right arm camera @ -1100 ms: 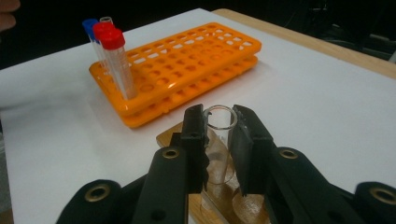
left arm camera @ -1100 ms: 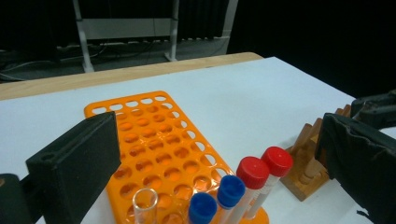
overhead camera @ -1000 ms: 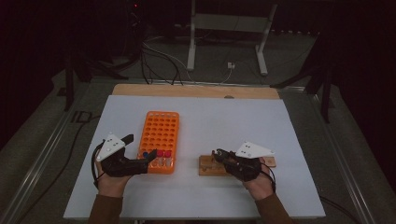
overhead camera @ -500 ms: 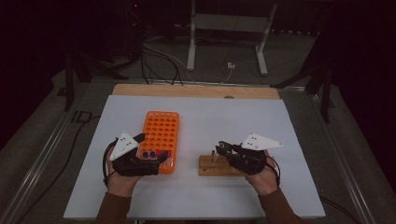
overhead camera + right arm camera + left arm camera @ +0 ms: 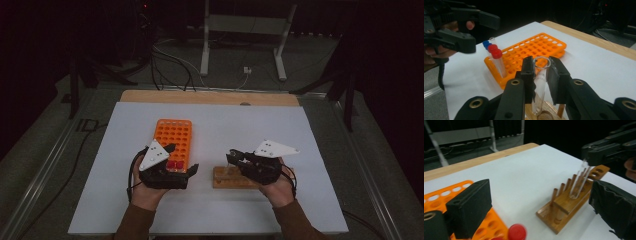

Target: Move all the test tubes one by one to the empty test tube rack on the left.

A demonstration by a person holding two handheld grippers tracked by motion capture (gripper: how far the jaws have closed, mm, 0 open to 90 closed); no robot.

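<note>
My right gripper [image 5: 541,75] is shut on a clear, uncapped glass tube [image 5: 540,82], held nearly upright. The tube's [image 5: 579,182] lower end meets the top of the wooden rack [image 5: 564,207]; I cannot tell whether it sits in a hole. In the high view the right gripper [image 5: 233,156] is over the wooden rack's [image 5: 222,179] left part. My left gripper [image 5: 181,160] stands open at the near end of the orange rack [image 5: 172,132], nothing between its fingers. Red-capped tubes [image 5: 496,53] and blue-capped tubes [image 5: 486,44] stand in that near end.
The white table top [image 5: 250,125] has free room beyond and to either side of both racks. A wooden strip [image 5: 210,96] runs along the far edge. Behind the table are a metal stand [image 5: 240,45] and cables on the floor.
My left gripper has moved right, from beside the orange rack to its near end. The right gripper has stayed over the wooden rack and tipped a little.
</note>
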